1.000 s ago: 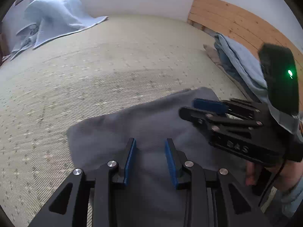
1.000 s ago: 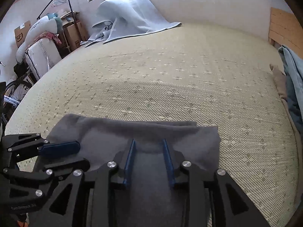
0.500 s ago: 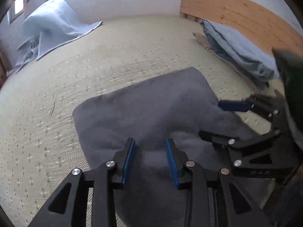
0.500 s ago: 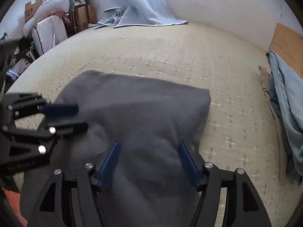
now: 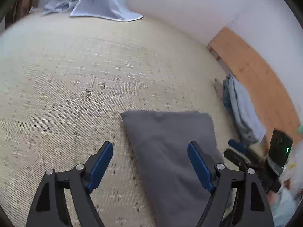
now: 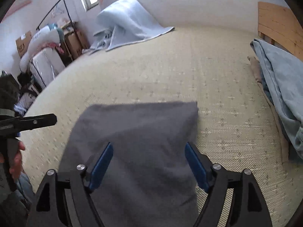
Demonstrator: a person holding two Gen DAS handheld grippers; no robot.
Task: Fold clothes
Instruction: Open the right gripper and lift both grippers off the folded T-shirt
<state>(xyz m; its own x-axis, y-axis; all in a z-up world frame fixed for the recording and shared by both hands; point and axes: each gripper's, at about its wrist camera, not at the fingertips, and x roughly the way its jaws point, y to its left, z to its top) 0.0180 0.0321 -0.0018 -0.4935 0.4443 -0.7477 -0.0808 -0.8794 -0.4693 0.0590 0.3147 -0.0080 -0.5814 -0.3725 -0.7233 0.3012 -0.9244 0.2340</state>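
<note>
A grey garment [image 5: 170,151] lies folded in a flat rectangle on the woven bed mat [image 5: 75,94]. My left gripper [image 5: 150,162] hangs above its left edge with the jaws opening wide. Its right pad is over the cloth and its left pad over the bare mat, and neither pad touches the cloth. In the right wrist view the same garment [image 6: 136,128] lies under my right gripper [image 6: 148,164], whose jaws are also opening and clear of the fabric. The right gripper [image 5: 238,151] shows at the left view's right edge. The left gripper [image 6: 37,121] and a hand appear at the far left.
A light blue blanket [image 6: 128,24] is heaped at the far end of the bed. Blue clothes [image 6: 280,87] are piled along the wooden headboard [image 5: 255,71] to the right. A clothes rack, boxes and bags [image 6: 47,43] stand beyond the bed's left side.
Both grippers were nearly shut on the grey cloth and have let it go, the jaws now spread wide. The left gripper has shifted left towards the garment's edge and rolled. The garment now lies flat.
</note>
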